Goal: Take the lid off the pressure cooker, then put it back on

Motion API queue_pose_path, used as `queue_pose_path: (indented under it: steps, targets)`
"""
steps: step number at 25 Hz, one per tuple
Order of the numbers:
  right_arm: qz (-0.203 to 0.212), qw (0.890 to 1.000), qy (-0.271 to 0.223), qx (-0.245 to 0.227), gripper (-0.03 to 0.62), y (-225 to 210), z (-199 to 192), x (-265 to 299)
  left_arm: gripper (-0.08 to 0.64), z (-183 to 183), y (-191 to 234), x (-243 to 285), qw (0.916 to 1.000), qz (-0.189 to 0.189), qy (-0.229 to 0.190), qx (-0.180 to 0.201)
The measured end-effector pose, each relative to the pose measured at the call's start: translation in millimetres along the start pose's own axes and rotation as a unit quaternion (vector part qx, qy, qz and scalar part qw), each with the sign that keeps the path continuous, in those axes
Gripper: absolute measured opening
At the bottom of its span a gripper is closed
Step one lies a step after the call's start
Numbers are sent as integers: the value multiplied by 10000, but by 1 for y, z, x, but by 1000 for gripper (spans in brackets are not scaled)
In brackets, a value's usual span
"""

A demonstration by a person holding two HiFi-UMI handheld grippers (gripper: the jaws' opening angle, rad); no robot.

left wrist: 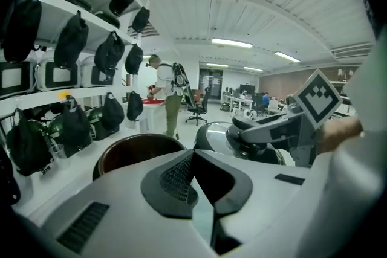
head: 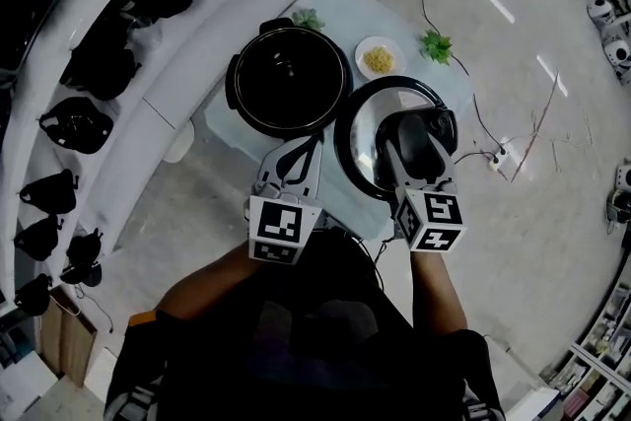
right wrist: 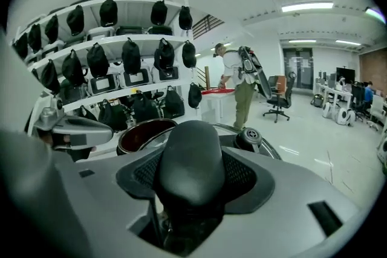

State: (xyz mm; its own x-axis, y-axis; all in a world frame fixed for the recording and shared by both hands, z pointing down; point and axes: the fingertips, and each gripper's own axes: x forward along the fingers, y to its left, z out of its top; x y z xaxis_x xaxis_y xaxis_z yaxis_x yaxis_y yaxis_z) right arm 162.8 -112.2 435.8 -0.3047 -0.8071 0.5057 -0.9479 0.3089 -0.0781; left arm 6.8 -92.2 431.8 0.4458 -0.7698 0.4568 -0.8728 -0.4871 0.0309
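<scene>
Open cooker point(head: 288, 79) on table point(head: 345, 10), lid point(head: 360, 138) just right of cooker, right tool point(head: 414, 145) pinching lid handle point(right wrist: 187, 160), left tool point(head: 312, 151) pressed together, empty, beside cooker rim.

The pressure cooker point(head: 289, 84) stands on the table point(head: 355, 10), the lid point(head: 363, 141) just to its right under the right gripper point(head: 414, 128), the plate point(head: 362, 54) right and farther back, a sprig point(head: 308, 18) behind it, and the left gripper point(head: 315, 143) before it.

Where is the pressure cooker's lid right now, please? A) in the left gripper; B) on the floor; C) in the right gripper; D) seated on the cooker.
C: the right gripper is shut on the lid by its handle, beside the open cooker.
</scene>
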Motion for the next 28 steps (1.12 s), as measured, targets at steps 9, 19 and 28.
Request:
queue_pose_path:
  steps: [9, 19, 28]
  targets:
    - [1180, 9888, -35, -910, 290, 85, 54, 52, 8, -3, 90, -40, 9955, 864, -171, -345]
    - [2205, 9603, 173, -1699, 290, 156, 74, 106, 8, -23, 147, -72, 9859, 1504, -171, -712]
    - [2736, 9343, 380, -2253, 291, 187, 77, 141, 8, -38, 175, -81, 9792, 1780, -93, -965]
